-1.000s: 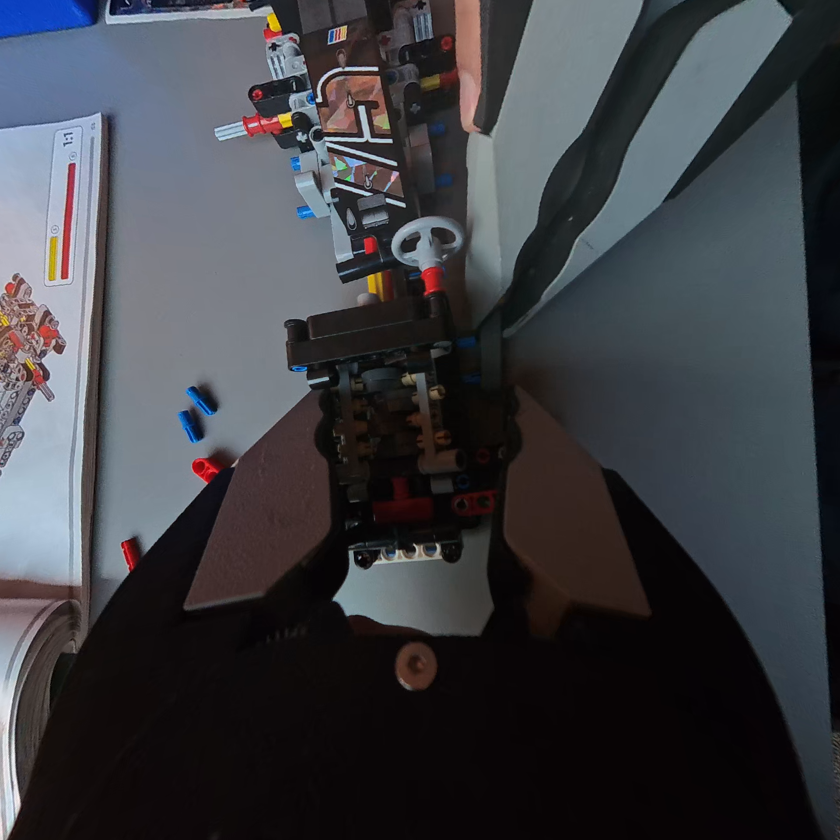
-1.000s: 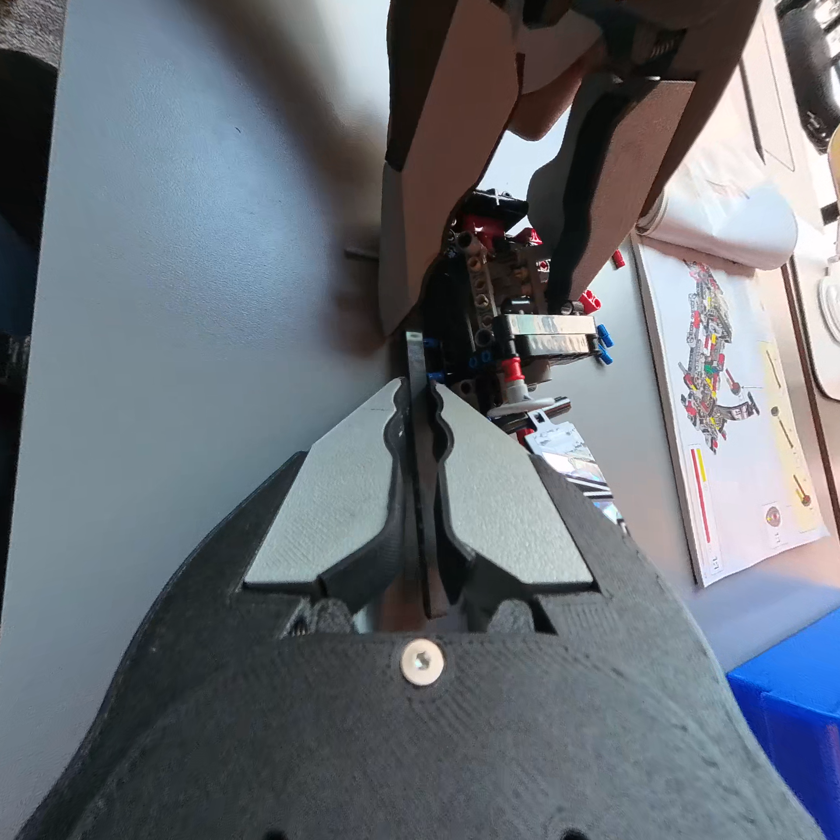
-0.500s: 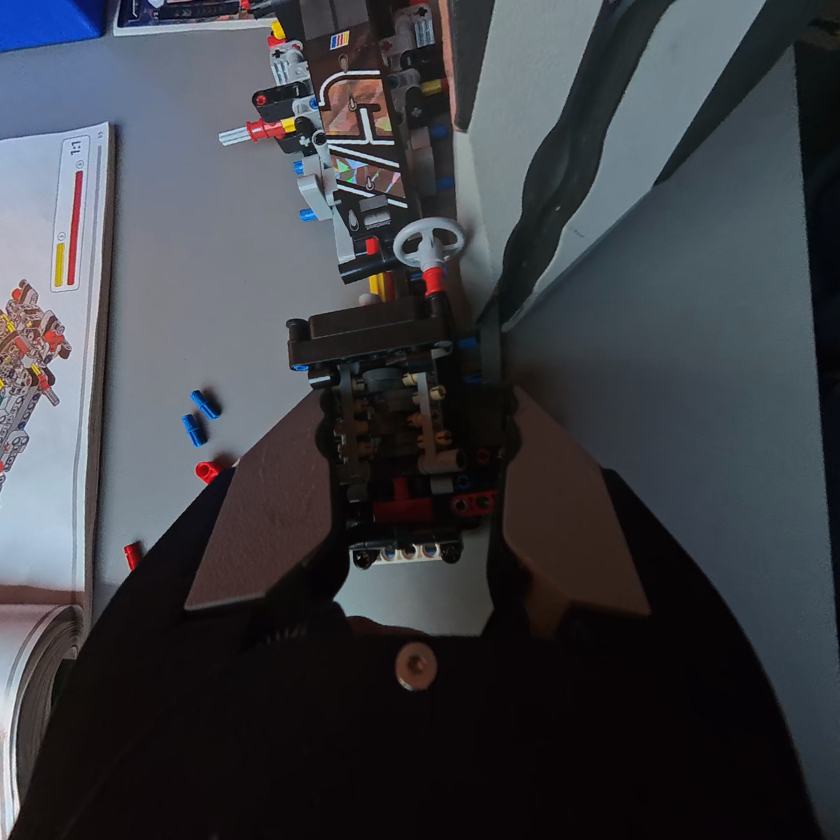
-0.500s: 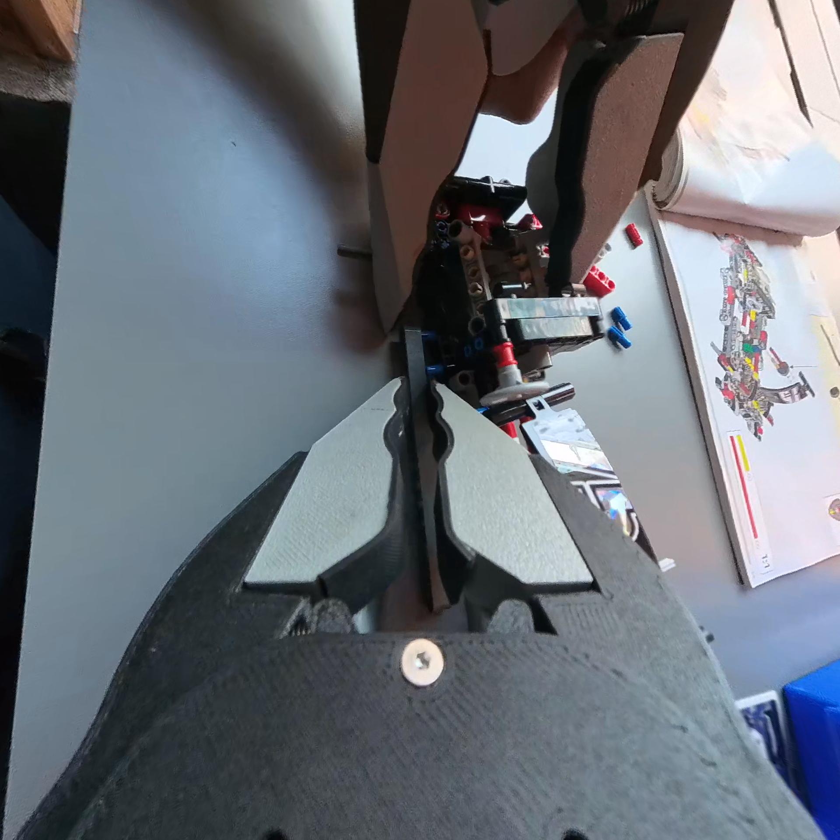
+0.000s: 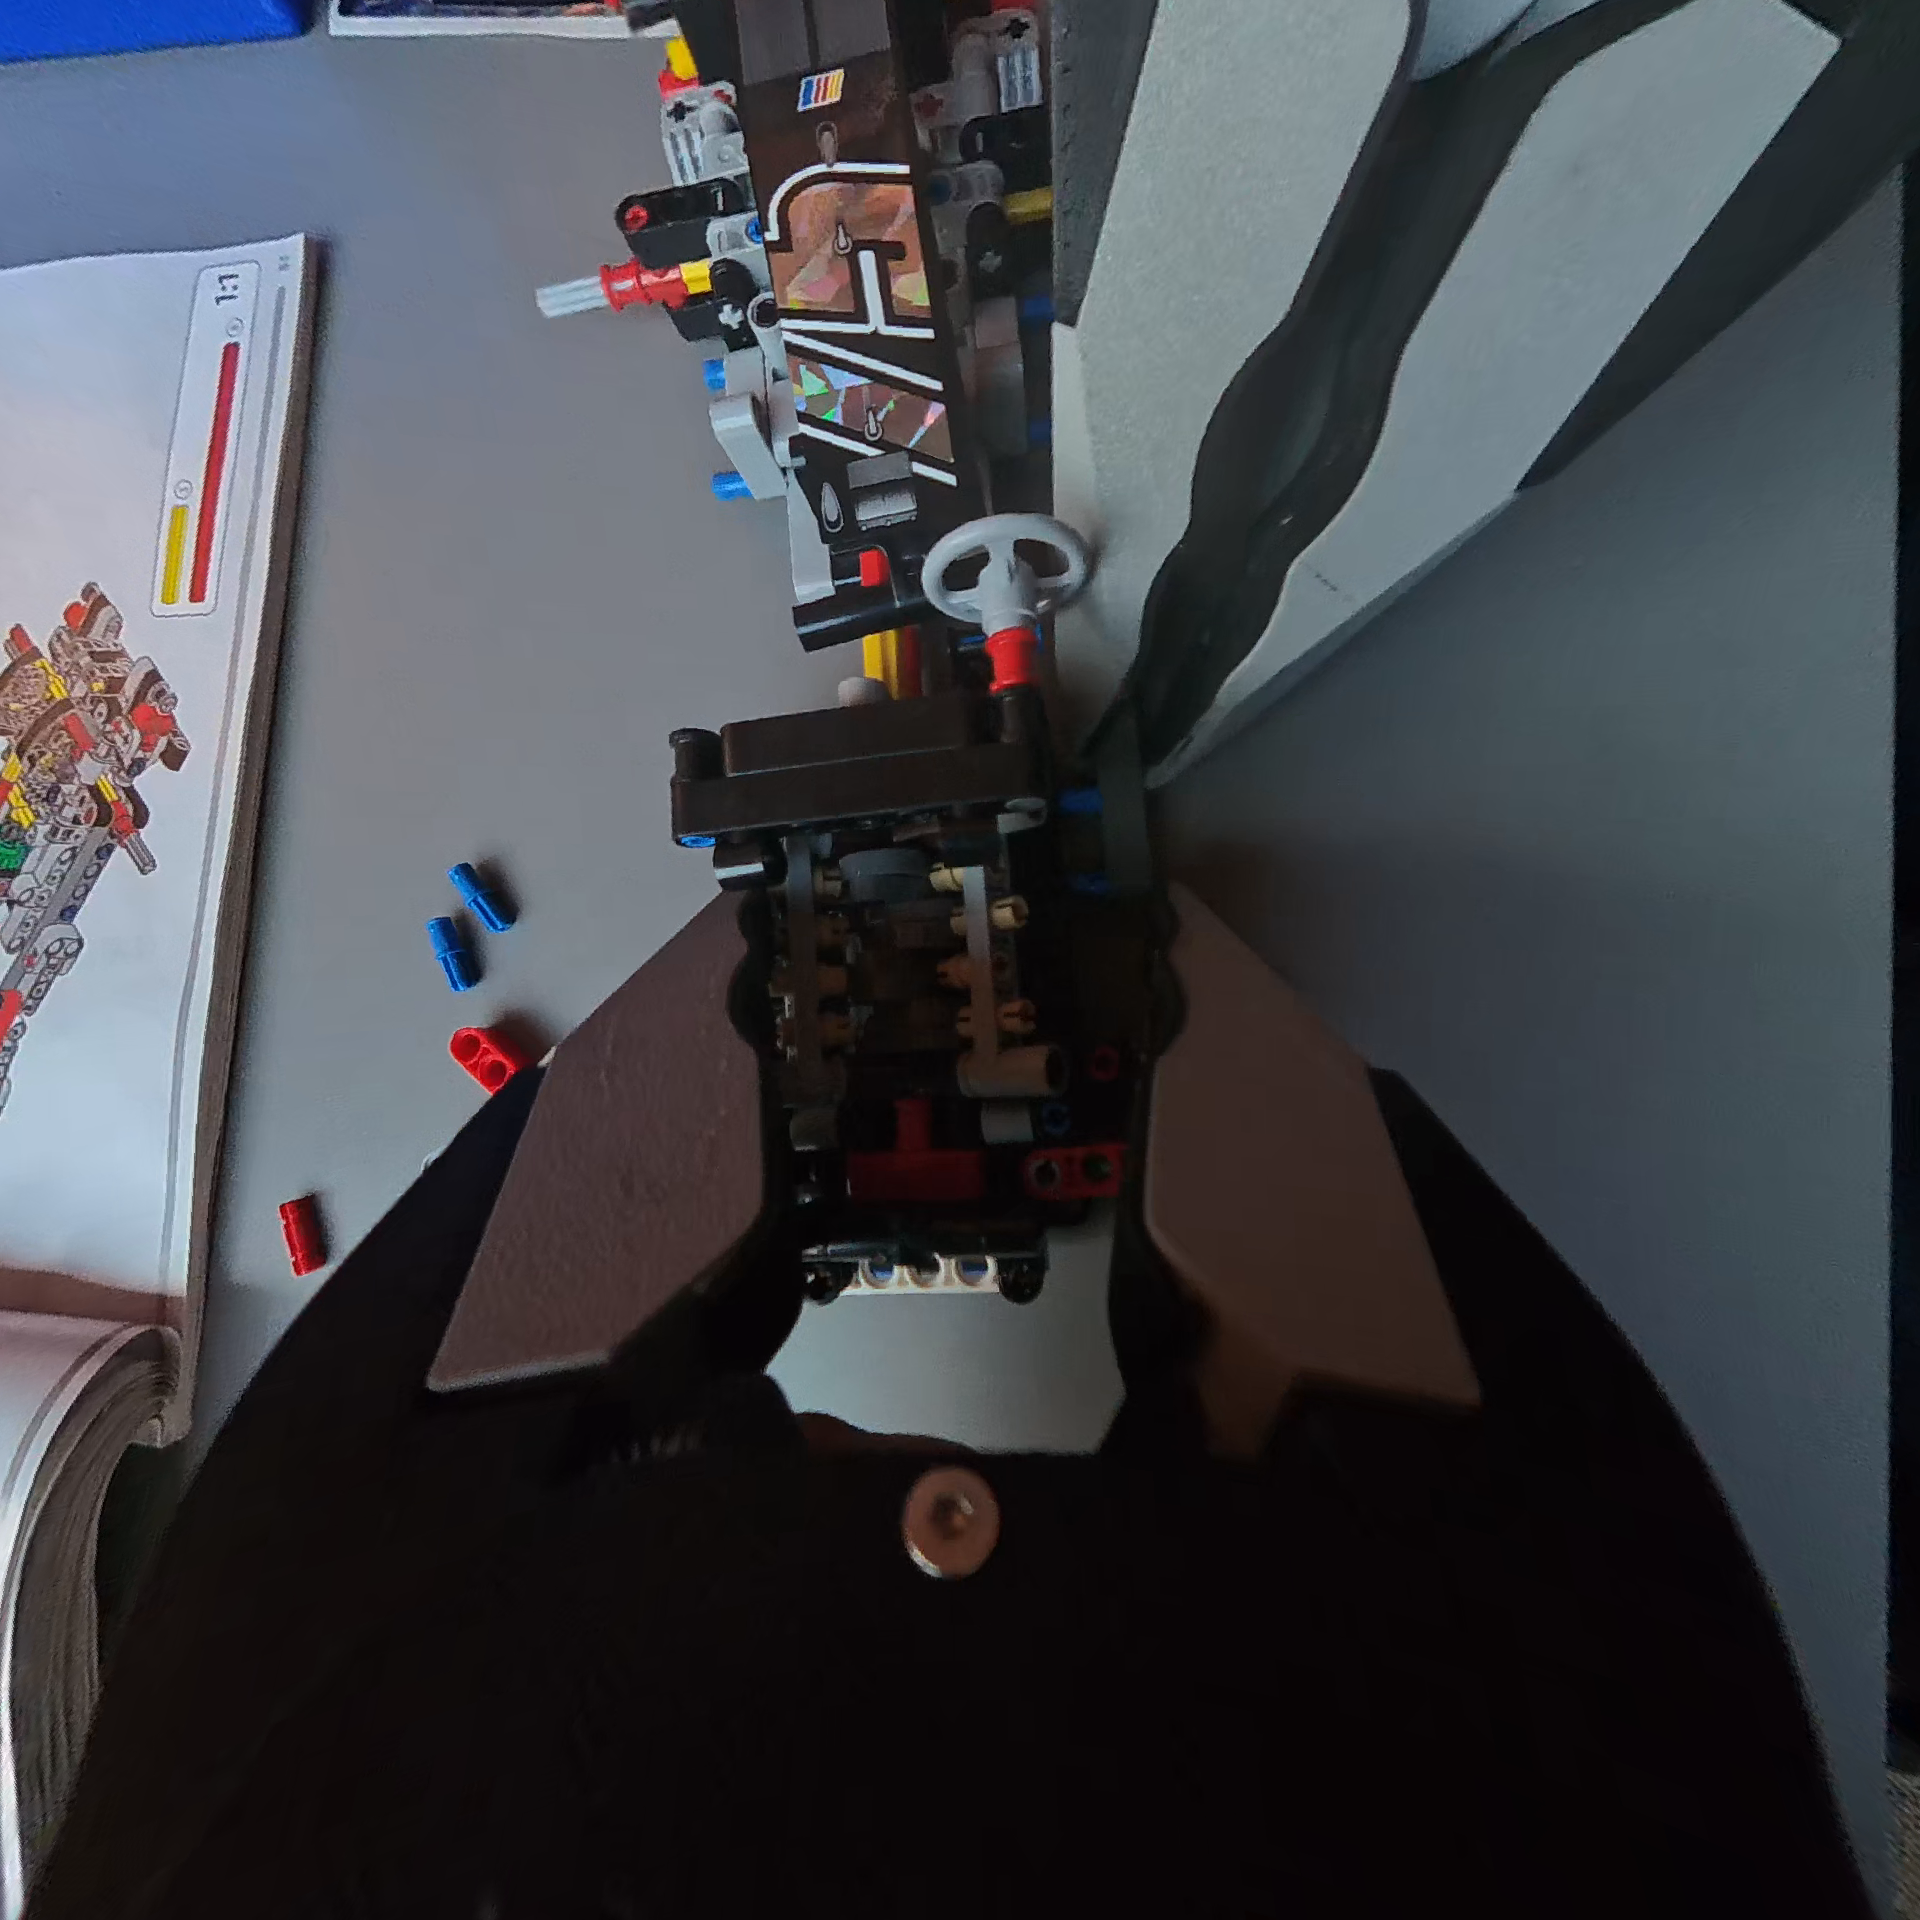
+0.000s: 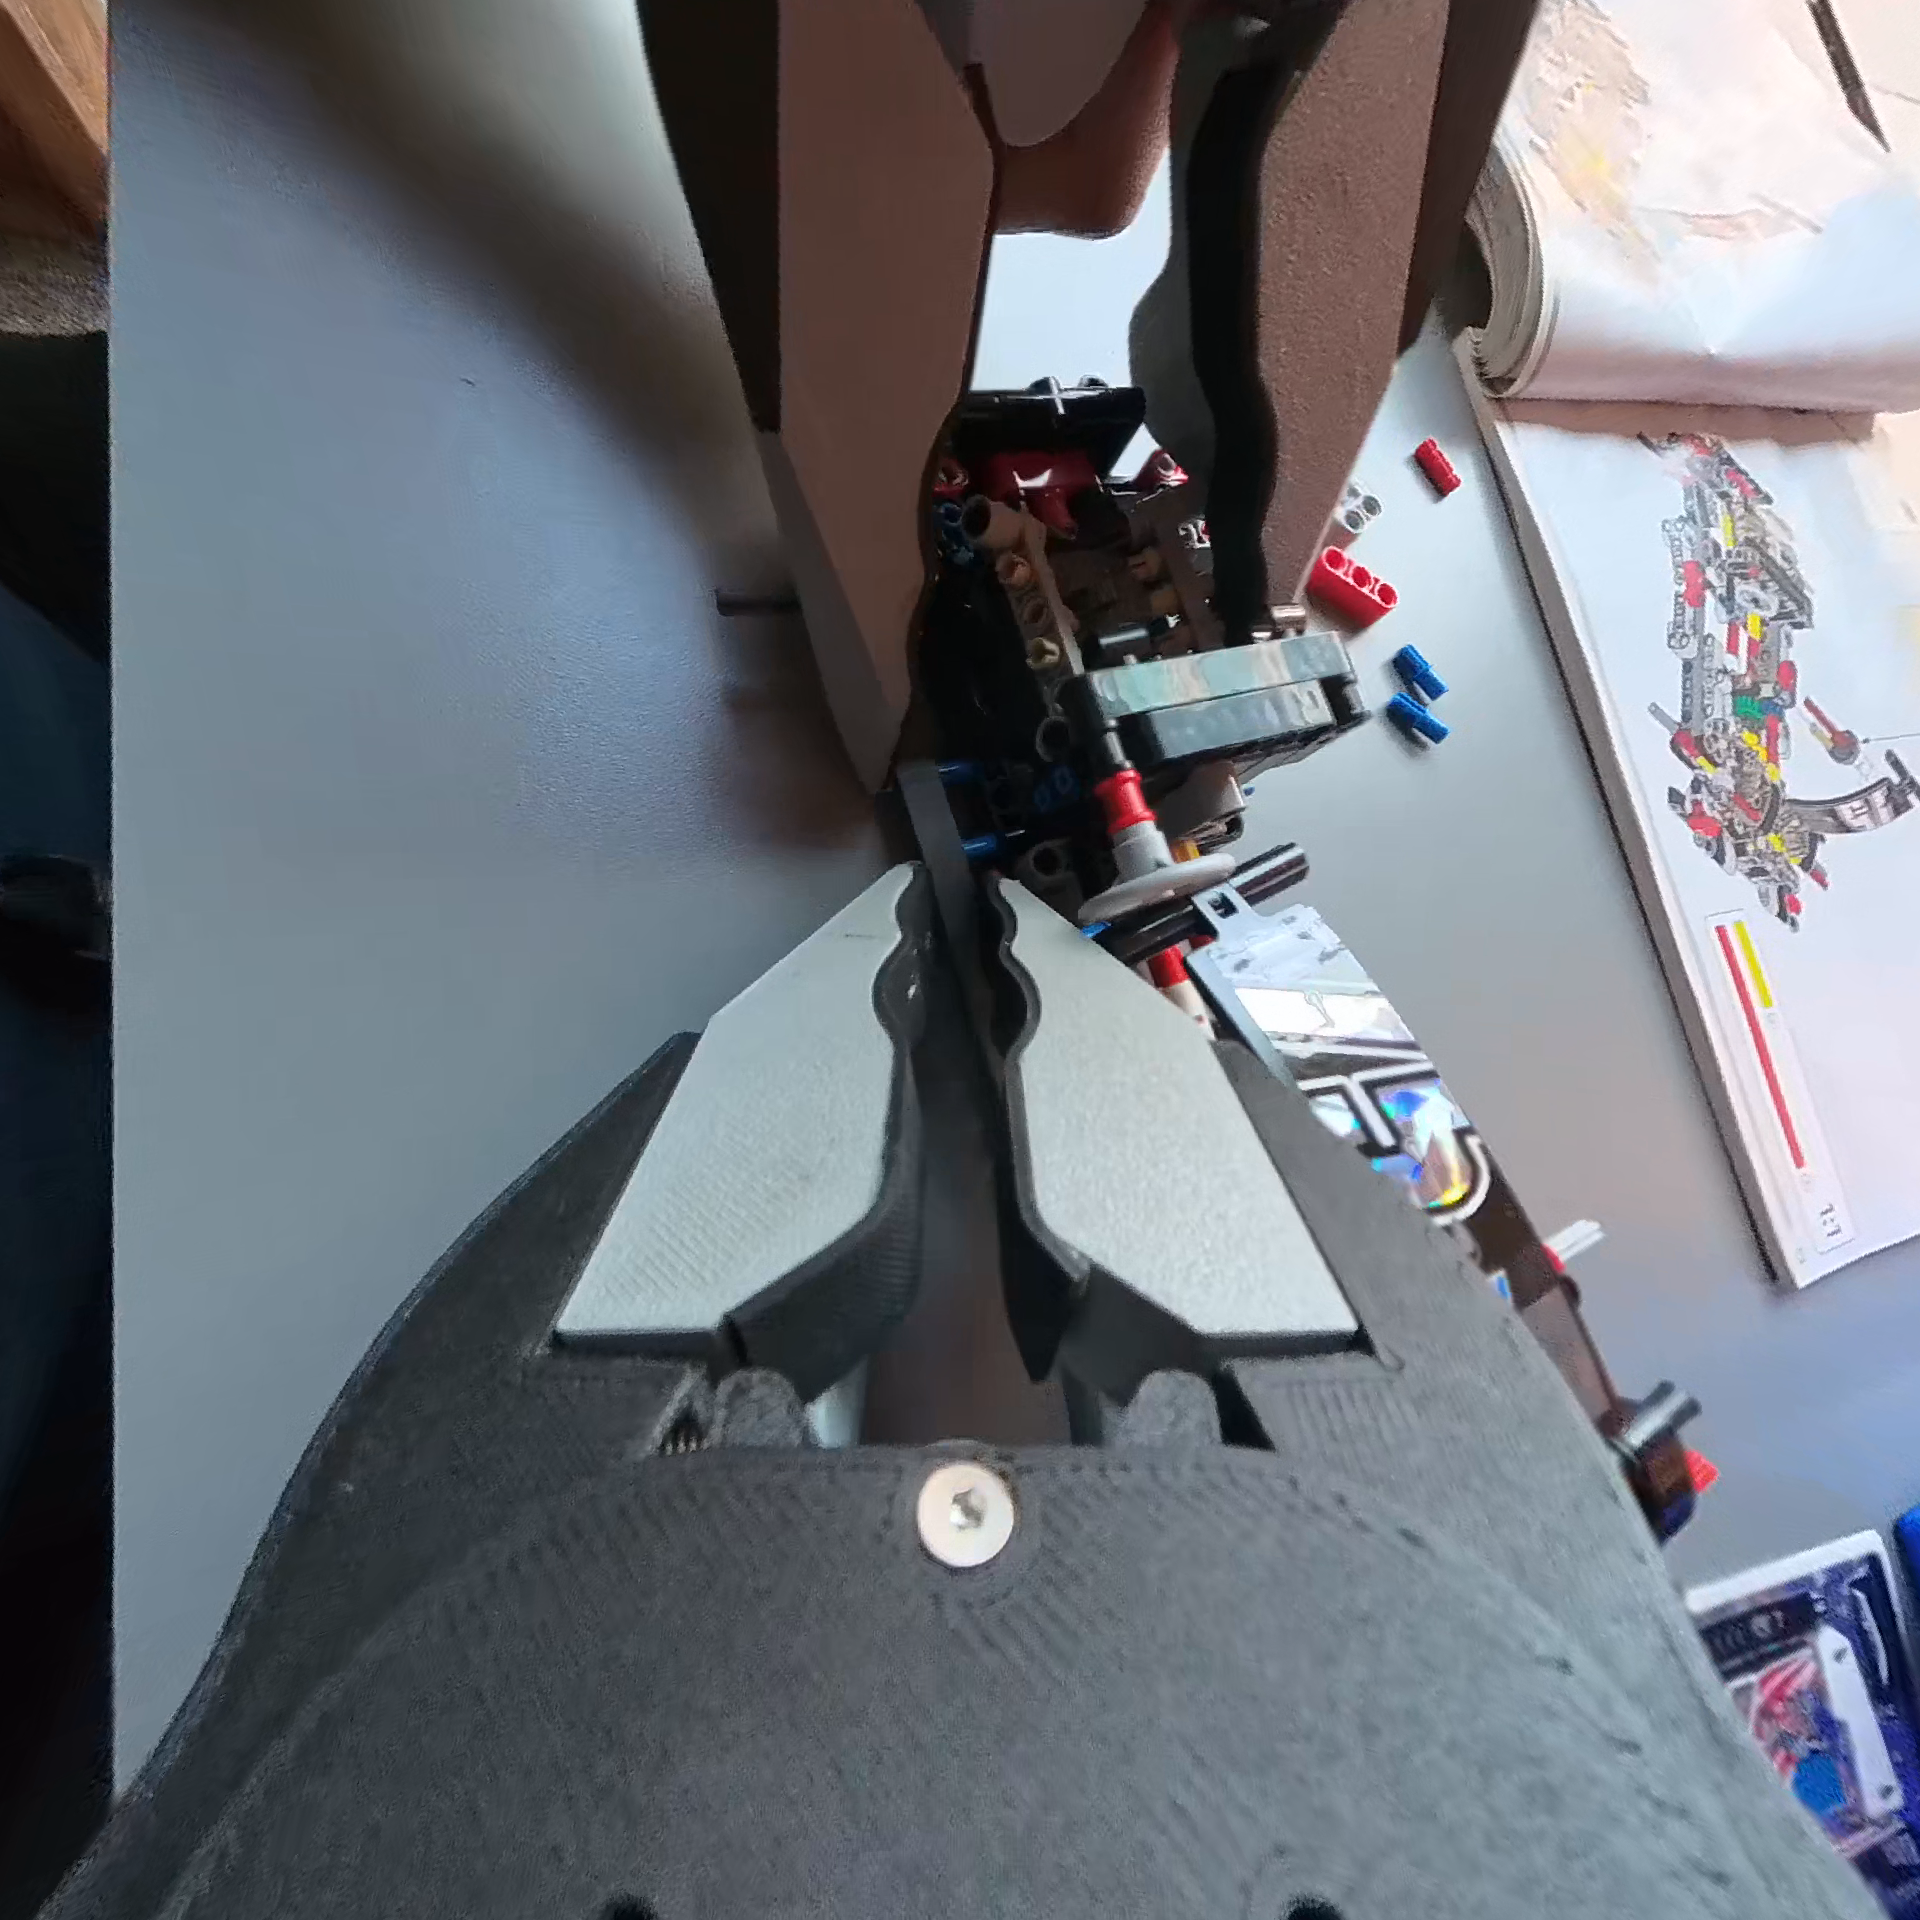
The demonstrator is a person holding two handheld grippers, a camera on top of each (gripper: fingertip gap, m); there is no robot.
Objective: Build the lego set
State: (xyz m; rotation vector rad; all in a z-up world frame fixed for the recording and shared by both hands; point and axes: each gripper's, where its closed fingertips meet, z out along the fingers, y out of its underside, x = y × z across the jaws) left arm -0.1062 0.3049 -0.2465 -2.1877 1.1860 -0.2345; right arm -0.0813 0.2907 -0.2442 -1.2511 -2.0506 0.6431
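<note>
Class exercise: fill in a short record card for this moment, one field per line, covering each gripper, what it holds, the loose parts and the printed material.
Left gripper: clamps the rear of the brick-built vehicle model
Right gripper: shut on a thin dark gray beam at the model's side
Loose parts: blue pins, red connectors
Printed material: open instruction booklet
Surface: gray table

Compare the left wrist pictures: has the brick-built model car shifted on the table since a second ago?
No. The model car keeps its place beside the two blue pins on the grey table.
</note>
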